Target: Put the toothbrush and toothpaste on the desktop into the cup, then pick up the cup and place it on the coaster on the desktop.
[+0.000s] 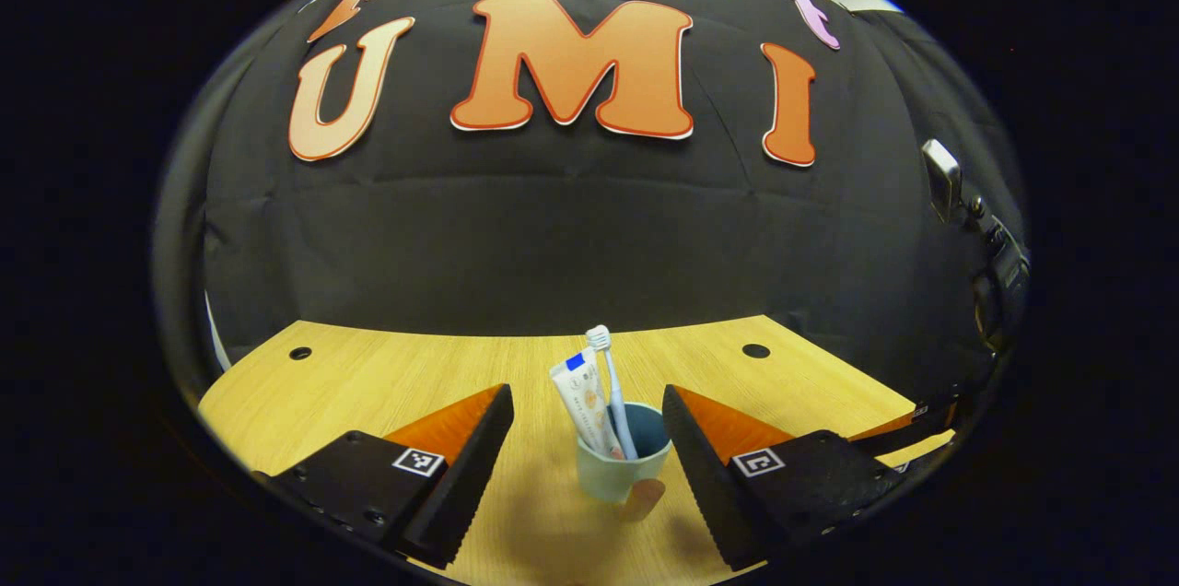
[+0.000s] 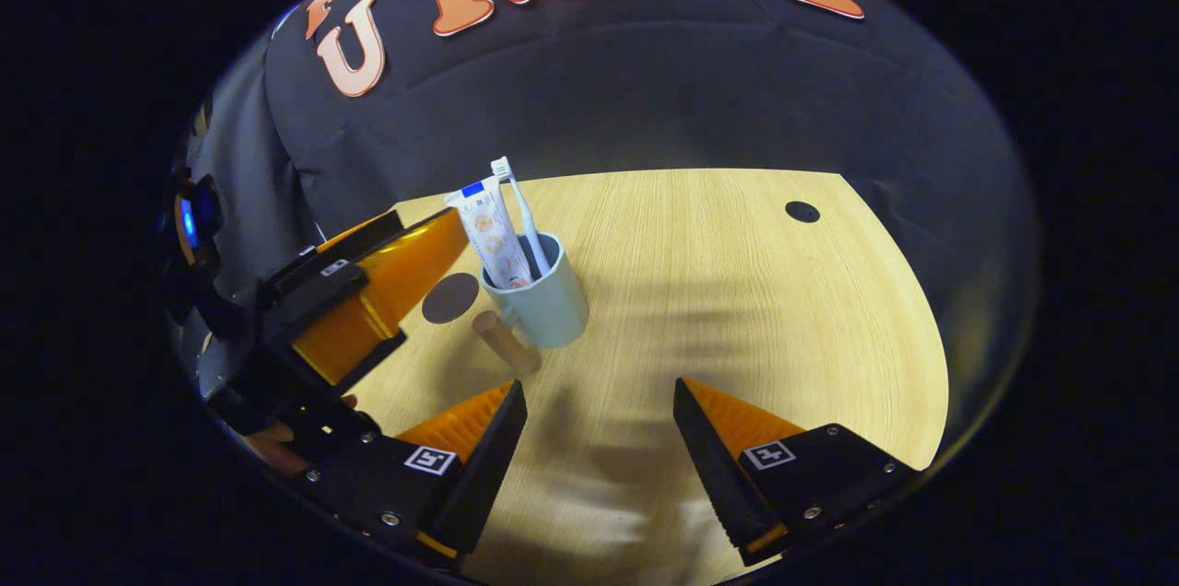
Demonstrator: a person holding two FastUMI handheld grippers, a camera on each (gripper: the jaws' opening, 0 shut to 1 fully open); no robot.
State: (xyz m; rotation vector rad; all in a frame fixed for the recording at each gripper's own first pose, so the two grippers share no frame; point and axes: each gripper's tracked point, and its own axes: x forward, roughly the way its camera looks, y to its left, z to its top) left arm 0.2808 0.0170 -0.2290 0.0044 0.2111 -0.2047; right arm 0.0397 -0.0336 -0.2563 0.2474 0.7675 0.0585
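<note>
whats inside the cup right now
The cup holds the toothpaste and the toothbrush, both standing upright and sticking out above the rim. Their lower ends and the cup's bottom are hidden by its wall.

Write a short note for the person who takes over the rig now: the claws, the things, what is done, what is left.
Left claw: open, empty, the cup between its fingers, untouched.
Right claw: open, empty, nearer than the cup.
Toothbrush and toothpaste tube stand in the pale blue cup on the wooden desktop.
Round brown coaster lies bare beside the cup.
Done: both items are in the cup.
Left: grasp the cup, set it on the coaster.
</note>
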